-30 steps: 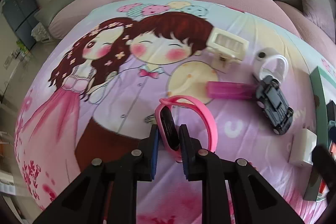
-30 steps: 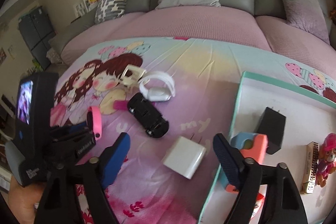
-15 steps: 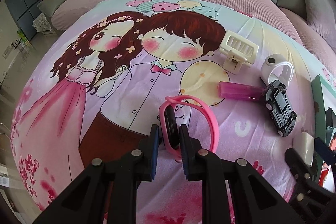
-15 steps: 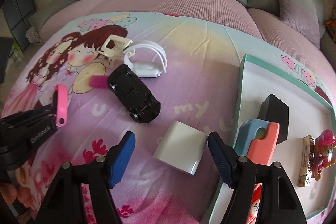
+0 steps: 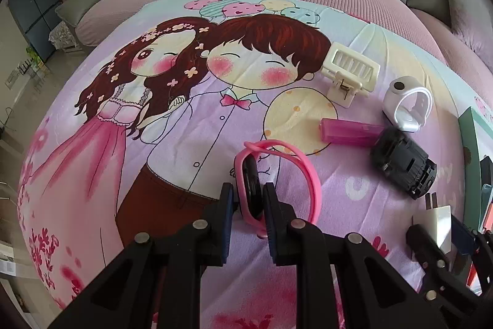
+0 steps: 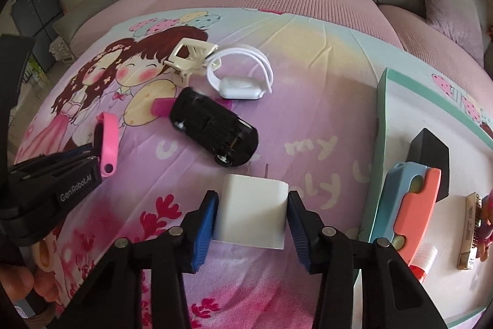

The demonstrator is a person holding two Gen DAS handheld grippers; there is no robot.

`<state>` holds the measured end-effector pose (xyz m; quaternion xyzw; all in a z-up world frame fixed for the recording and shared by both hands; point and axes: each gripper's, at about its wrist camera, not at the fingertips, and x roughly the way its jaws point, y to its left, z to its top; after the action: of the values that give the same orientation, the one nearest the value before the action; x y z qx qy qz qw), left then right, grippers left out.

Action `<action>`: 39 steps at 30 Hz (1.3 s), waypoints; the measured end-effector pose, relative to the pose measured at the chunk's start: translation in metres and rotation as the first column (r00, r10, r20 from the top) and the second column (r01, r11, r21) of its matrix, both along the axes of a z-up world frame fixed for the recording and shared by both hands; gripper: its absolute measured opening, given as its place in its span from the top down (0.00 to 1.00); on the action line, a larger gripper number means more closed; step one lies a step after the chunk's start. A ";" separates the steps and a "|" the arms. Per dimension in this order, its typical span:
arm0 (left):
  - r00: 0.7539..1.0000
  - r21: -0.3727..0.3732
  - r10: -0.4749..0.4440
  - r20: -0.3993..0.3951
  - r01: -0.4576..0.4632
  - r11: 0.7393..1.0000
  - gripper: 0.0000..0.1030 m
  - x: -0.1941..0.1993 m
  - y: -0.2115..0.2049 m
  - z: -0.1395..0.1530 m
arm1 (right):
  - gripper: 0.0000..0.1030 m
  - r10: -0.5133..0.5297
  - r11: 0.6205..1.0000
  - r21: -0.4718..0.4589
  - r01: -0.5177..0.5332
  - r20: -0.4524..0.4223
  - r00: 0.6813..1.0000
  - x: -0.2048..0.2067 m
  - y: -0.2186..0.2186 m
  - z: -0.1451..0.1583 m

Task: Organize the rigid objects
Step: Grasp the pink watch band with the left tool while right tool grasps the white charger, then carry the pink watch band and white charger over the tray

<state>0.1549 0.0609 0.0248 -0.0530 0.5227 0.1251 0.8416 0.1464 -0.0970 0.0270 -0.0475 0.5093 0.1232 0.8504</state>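
My left gripper (image 5: 248, 199) is shut on a pink wristband with a black face (image 5: 252, 184), held just over the cartoon bedsheet; it also shows in the right wrist view (image 6: 106, 141). My right gripper (image 6: 251, 215) is open, its blue pads on either side of a white plug charger (image 6: 251, 213) lying on the sheet, with small gaps. The charger shows at the right edge of the left wrist view (image 5: 437, 221).
A black toy car (image 6: 214, 128), a white watch (image 6: 240, 79), a cream hair clip (image 6: 191, 56) and a magenta lighter (image 5: 348, 133) lie beyond. A teal-edged tray (image 6: 380, 125) on the right holds a black adapter (image 6: 428, 150), a blue-orange toy (image 6: 406, 202) and small items.
My right gripper moved forward and down around the white charger, jaws narrowing toward it. My left gripper stayed shut on the pink wristband, shifting slightly.
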 end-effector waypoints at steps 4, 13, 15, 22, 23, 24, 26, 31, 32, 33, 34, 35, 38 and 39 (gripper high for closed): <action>1.000 0.009 -0.005 -0.001 0.005 1.000 0.81 0.000 -0.001 0.000 | 0.54 0.000 1.000 0.005 0.000 0.003 1.000 0.000 -0.001 -0.001; 1.000 0.014 -0.004 0.003 0.004 1.000 0.86 0.001 -0.004 0.001 | 0.55 -0.007 0.999 0.036 0.007 0.007 1.000 -0.001 -0.005 0.004; 1.000 0.017 -0.001 0.005 0.001 1.000 0.87 0.000 -0.004 0.003 | 0.56 -0.011 0.998 0.055 0.010 0.012 1.000 -0.002 -0.008 0.007; 0.998 0.018 0.013 0.055 -0.014 1.000 0.87 -0.005 -0.005 0.020 | 0.56 -0.015 0.996 0.092 0.012 0.030 0.999 -0.004 -0.013 0.018; 0.998 0.016 0.011 0.068 -0.012 1.000 0.87 -0.006 -0.005 0.024 | 0.56 -0.018 0.995 0.101 0.013 0.046 0.999 -0.005 -0.015 0.023; 0.996 0.011 0.008 0.084 -0.009 1.000 0.87 -0.007 -0.007 0.028 | 0.56 -0.022 0.994 0.109 0.015 0.060 0.998 -0.006 -0.017 0.028; 0.993 0.004 -0.006 0.118 0.005 1.000 0.87 -0.009 -0.010 0.039 | 0.56 -0.033 0.992 0.125 0.022 0.085 0.996 -0.008 -0.022 0.037; 0.984 0.016 -0.056 0.171 0.054 0.998 0.87 -0.011 -0.027 0.059 | 0.56 -0.071 0.989 0.135 0.054 0.128 0.989 -0.009 -0.038 0.052; 0.982 0.016 -0.065 0.176 0.063 0.998 0.87 -0.011 -0.030 0.061 | 0.56 -0.082 0.989 0.132 0.064 0.134 0.988 -0.010 -0.043 0.055; 0.982 0.031 -0.075 0.174 0.071 0.997 0.87 -0.011 -0.033 0.063 | 0.56 -0.092 0.988 0.133 0.074 0.139 0.986 -0.010 -0.047 0.057; 0.979 0.022 -0.086 0.185 0.083 0.996 0.87 -0.010 -0.038 0.067 | 0.56 -0.104 0.987 0.137 0.084 0.144 0.984 -0.010 -0.053 0.059; 0.976 0.015 -0.095 0.195 0.093 0.996 0.87 -0.010 -0.042 0.069 | 0.56 -0.118 0.985 0.144 0.097 0.148 0.982 -0.010 -0.059 0.061; 0.965 -0.003 -0.135 0.223 0.139 0.990 0.87 -0.010 -0.059 0.077 | 0.56 -0.167 0.978 0.152 0.143 0.161 0.973 -0.010 -0.081 0.067; 0.961 -0.005 -0.151 0.230 0.157 0.988 0.87 -0.009 -0.066 0.079 | 0.56 -0.186 0.976 0.148 0.162 0.165 0.969 -0.010 -0.090 0.068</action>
<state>0.1457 -0.0047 0.1035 -0.0359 0.4262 0.0462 0.9027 0.1364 -0.1865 0.0950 0.0437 0.4239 0.0770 0.9013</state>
